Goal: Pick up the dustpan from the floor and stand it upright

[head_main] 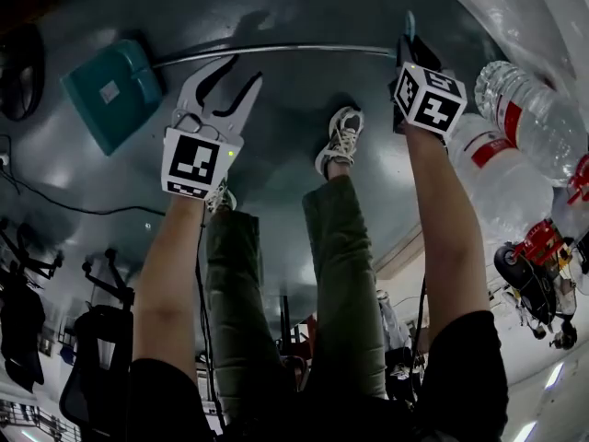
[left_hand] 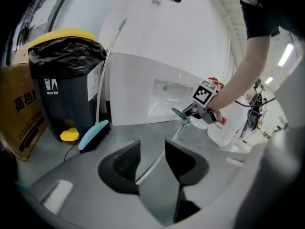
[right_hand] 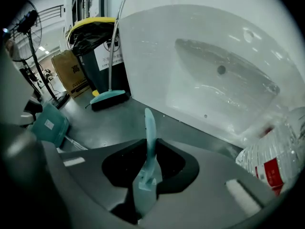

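Note:
The teal dustpan hangs tilted at the far left of the head view, and its metal pole runs right to a teal grip. My right gripper is shut on that grip, which stands up between its jaws in the right gripper view. My left gripper is open under the middle of the pole. In the left gripper view the pole passes through the gap between the jaws without the pads pressing on it. The dustpan's pan shows low at the left of the right gripper view.
A black trash bin with a yellow lid, a cardboard box and a teal broom head stand by a white panel. Large water bottles lie at the right. The person's shoes are below the pole.

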A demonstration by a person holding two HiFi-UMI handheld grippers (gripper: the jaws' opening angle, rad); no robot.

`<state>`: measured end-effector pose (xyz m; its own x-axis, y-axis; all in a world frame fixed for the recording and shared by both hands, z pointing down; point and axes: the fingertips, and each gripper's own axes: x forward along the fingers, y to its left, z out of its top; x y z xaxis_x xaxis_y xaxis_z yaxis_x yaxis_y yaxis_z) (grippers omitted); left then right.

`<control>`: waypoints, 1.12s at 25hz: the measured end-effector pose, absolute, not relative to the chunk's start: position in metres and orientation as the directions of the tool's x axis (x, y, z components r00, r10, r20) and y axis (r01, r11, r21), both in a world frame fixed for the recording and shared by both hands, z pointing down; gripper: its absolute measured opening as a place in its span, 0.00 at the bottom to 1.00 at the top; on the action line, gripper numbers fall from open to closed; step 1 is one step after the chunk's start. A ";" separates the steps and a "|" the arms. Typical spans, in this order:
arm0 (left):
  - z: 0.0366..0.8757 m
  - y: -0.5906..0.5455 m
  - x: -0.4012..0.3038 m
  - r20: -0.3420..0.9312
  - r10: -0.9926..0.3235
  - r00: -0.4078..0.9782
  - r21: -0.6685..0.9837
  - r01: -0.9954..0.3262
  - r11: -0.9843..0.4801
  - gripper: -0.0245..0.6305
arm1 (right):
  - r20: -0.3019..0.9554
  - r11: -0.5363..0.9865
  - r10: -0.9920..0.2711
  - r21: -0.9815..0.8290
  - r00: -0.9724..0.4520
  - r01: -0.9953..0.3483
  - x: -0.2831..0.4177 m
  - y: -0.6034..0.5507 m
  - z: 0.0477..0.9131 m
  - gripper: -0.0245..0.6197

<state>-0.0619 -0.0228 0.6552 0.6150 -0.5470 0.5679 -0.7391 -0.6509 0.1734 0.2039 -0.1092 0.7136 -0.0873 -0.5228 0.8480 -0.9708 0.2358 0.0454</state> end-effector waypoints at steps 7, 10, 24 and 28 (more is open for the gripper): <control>0.615 -0.018 -0.063 0.570 -0.574 0.588 0.178 -0.770 -0.613 0.30 | 0.824 0.287 -0.560 0.097 -0.084 -0.953 0.212 -0.133 0.662 0.14; 0.593 -0.014 -0.071 0.567 -0.593 0.572 0.180 -0.788 -0.589 0.30 | 0.816 0.307 -0.573 0.128 -0.076 -0.943 0.211 -0.143 0.636 0.14; 0.489 -0.003 -0.113 0.519 -0.685 0.511 0.161 -0.846 -0.509 0.30 | 0.769 0.474 -0.631 0.280 -0.101 -0.835 0.164 -0.206 0.514 0.14; 0.471 0.007 -0.123 0.508 -0.704 0.496 0.164 -0.858 -0.486 0.30 | 0.753 0.515 -0.648 0.325 -0.111 -0.793 0.145 -0.225 0.482 0.14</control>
<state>-0.1232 0.0071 0.4708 0.4963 -0.7041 0.5079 -0.8582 -0.4863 0.1644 0.1450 -0.2245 0.4820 -0.1115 -0.6480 0.7534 -0.7931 0.5148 0.3254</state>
